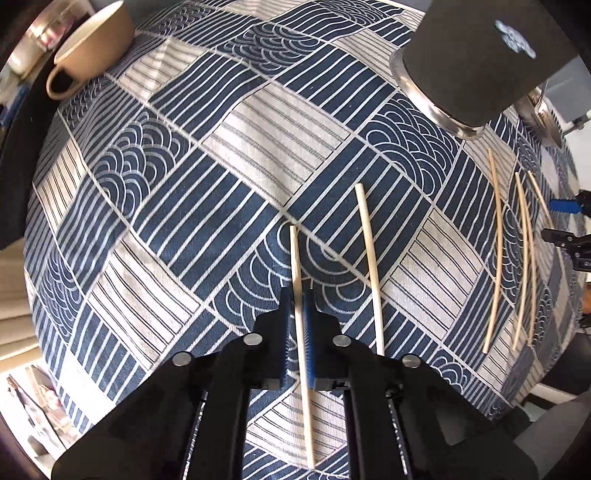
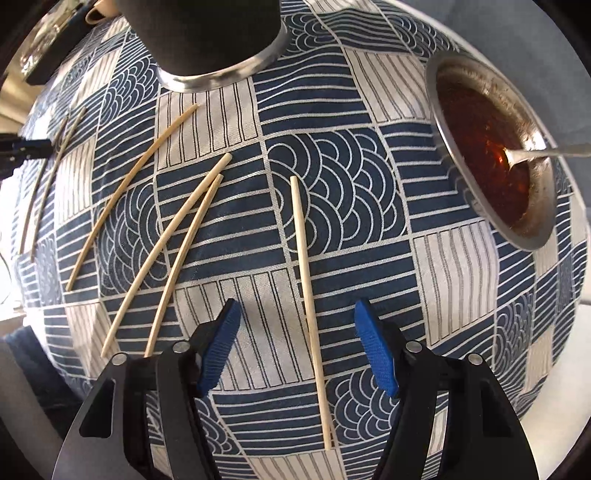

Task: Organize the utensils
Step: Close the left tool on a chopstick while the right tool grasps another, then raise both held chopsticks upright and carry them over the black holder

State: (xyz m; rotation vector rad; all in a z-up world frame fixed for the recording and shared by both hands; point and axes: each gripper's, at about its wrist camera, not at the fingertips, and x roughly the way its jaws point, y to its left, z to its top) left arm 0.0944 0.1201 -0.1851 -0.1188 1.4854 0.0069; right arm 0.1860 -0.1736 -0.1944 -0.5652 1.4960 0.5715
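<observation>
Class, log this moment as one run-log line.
left gripper: shut on chopstick | right gripper: open over another chopstick | holder: upright

Chopsticks: pale wooden sticks lying flat on the patterned cloth.
Pinched chopstick (image 1: pixel 301 325): lying lower centre of the left view.
Neighbour chopstick (image 1: pixel 370 269): lying just right.
Centre chopstick (image 2: pixel 309 310): lying lengthwise, mid right view.
Three chopsticks (image 2: pixel 162 254): fanning left.

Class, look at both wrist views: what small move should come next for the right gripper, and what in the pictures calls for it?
Probably close the right gripper. Its blue pads stand open on either side of a chopstick lying on the patterned cloth, not yet pressing it, while the left gripper is already shut on its own chopstick.
</observation>
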